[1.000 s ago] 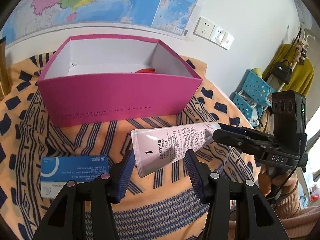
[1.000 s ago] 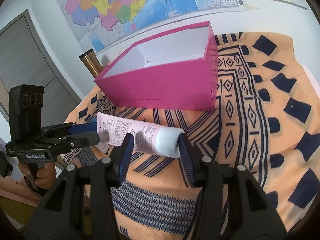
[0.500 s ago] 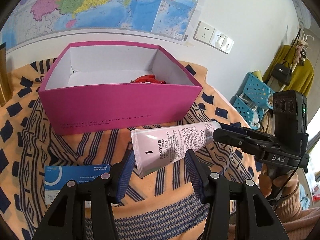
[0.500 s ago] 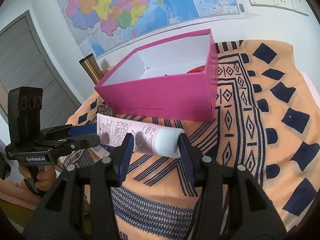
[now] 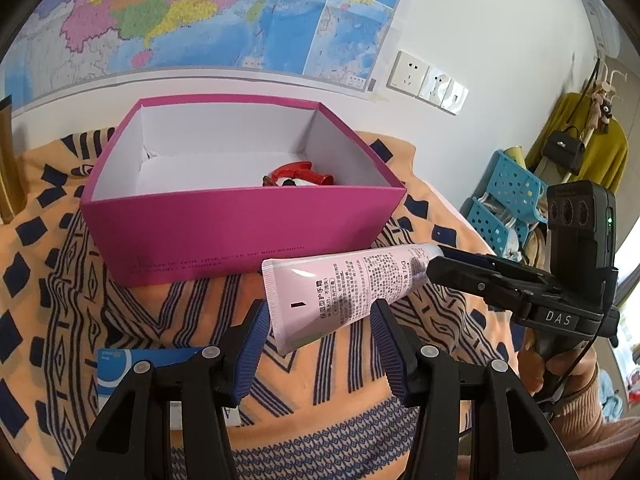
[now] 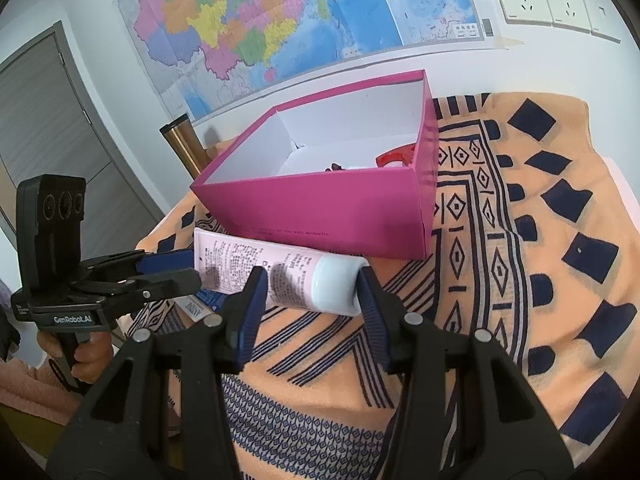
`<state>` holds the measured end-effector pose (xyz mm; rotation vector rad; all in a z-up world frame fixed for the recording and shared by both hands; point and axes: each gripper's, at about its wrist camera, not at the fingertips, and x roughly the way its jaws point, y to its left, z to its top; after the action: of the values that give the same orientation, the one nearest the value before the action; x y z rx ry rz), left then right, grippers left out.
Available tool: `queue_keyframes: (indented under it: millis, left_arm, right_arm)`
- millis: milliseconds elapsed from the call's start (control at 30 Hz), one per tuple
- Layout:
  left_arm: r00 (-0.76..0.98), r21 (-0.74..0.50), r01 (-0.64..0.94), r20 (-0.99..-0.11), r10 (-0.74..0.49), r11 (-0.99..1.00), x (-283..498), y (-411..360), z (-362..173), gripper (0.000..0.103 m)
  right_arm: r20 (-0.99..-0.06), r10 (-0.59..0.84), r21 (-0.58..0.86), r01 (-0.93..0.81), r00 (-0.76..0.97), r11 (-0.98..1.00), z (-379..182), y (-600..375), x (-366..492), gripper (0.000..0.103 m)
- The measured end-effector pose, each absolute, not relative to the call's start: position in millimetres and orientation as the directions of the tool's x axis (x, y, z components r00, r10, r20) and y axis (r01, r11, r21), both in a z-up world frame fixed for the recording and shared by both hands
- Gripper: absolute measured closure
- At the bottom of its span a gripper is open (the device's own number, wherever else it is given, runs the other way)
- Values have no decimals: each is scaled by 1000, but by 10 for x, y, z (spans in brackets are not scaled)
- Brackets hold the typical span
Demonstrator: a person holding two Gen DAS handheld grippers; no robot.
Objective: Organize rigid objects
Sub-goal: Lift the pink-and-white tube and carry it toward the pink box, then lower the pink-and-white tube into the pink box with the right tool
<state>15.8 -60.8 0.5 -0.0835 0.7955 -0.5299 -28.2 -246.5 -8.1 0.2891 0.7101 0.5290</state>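
Holding a pink tube (image 5: 352, 280) between both grippers, just in front of the pink box (image 5: 240, 224).

Left gripper (image 5: 318, 334) fingers clamp the tube's flat end; right gripper (image 6: 310, 294) fingers clamp its white cap end. It hangs above the patterned cloth (image 6: 520, 240). A red tool (image 5: 300, 174) lies inside the box; a blue carton (image 5: 132, 364) lies on the cloth.

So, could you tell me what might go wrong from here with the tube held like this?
1. The left gripper and right gripper each clamp one end of the pink tube; uneven moves could pull it free.
2. It sits below the rim of the pink box and may hit the near wall.
3. It could land on the red tool inside.
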Motion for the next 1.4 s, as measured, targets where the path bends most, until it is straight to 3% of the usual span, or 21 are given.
queue_keyframes:
  millis: [1400]
  left_arm:
    - [645,-222,413,-614,-455,884,556,-684,263,51]
  right_arm:
    - [-479,529,360,-393,700,846,256,-2529,73,54]
